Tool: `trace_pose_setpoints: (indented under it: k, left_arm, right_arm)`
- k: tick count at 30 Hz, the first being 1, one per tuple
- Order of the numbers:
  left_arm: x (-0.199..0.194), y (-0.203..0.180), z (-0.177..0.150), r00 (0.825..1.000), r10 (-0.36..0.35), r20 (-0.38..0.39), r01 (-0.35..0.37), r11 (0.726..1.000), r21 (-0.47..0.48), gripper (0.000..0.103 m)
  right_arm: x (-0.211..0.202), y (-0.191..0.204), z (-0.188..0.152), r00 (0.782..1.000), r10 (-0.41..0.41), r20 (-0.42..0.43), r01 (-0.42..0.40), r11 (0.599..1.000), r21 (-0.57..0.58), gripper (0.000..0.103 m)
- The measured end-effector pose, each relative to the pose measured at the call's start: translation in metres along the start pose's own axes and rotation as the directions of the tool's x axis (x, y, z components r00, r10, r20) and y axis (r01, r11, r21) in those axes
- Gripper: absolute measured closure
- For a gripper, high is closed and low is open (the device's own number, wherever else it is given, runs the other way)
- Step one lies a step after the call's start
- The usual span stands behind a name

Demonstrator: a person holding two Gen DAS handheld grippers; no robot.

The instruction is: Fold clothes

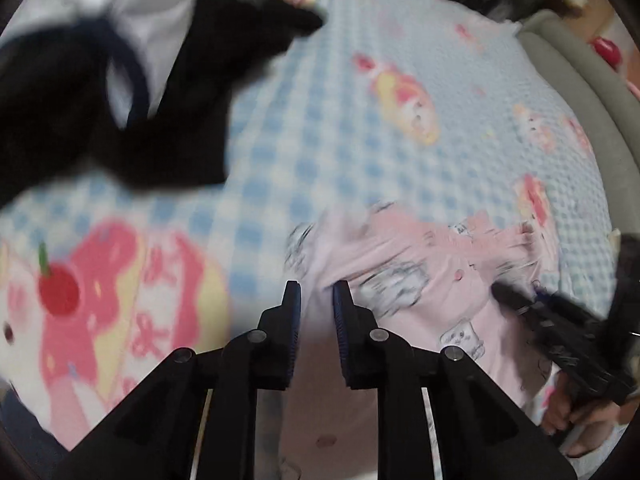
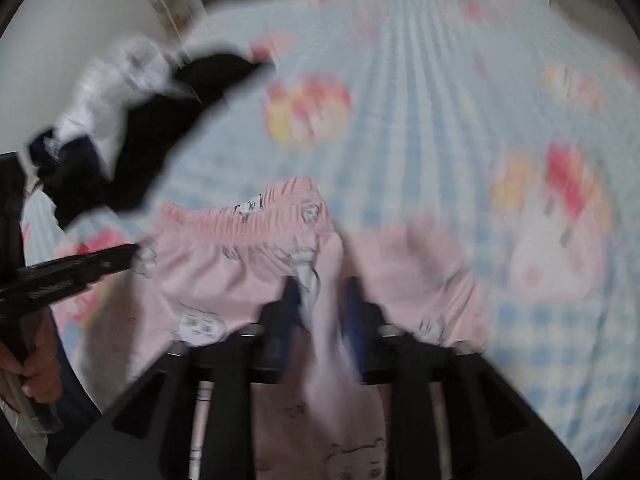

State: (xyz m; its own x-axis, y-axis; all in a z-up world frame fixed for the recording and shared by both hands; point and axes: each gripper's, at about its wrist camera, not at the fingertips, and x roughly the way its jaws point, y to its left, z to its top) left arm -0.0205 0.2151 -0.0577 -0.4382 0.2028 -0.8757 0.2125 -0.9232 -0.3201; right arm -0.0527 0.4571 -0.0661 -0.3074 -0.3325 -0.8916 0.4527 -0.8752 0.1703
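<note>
Fold barely begun: pink pajama bottoms lay rumpled at near edge of checked bedsheet. My right gripper pinched fold of pink cloth; left gripper partly open over same garment, grasping nothing I could see. Dark and white clothes waited far left, unfolded. No legible writing.

The left tool stands with its two fingers a narrow gap apart, pale fabric of the pink garment showing between them; whether they pinch it cannot be told. The right tool has a fold of that garment bunched between its fingers. A bare hand grips the left tool's handle, left of the garment.
</note>
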Motion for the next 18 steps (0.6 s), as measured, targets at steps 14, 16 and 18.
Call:
trace_pose_setpoints:
  k: [14, 16, 18]
  left_arm:
    - [0.023, -0.042, -0.071, 0.998, -0.037, -0.050, 0.046, 0.981, 0.189, 0.076]
    - [0.015, -0.029, -0.070, 0.999, 0.021, -0.034, -0.014, 0.984, 0.178, 0.084]
    - [0.002, -0.011, -0.073, 0.999, 0.020, -0.025, -0.017, 0.991, 0.132, 0.086]
  right_arm:
    - [-0.038, 0.007, -0.092, 0.991, -0.103, 0.081, 0.100, 0.994, 0.035, 0.046]
    - [-0.028, -0.006, -0.101, 0.989, -0.143, 0.036, 0.141, 0.989, 0.053, 0.047]
    - [-0.040, -0.021, -0.100, 0.989, -0.142, 0.030, 0.138, 0.984, 0.115, 0.045]
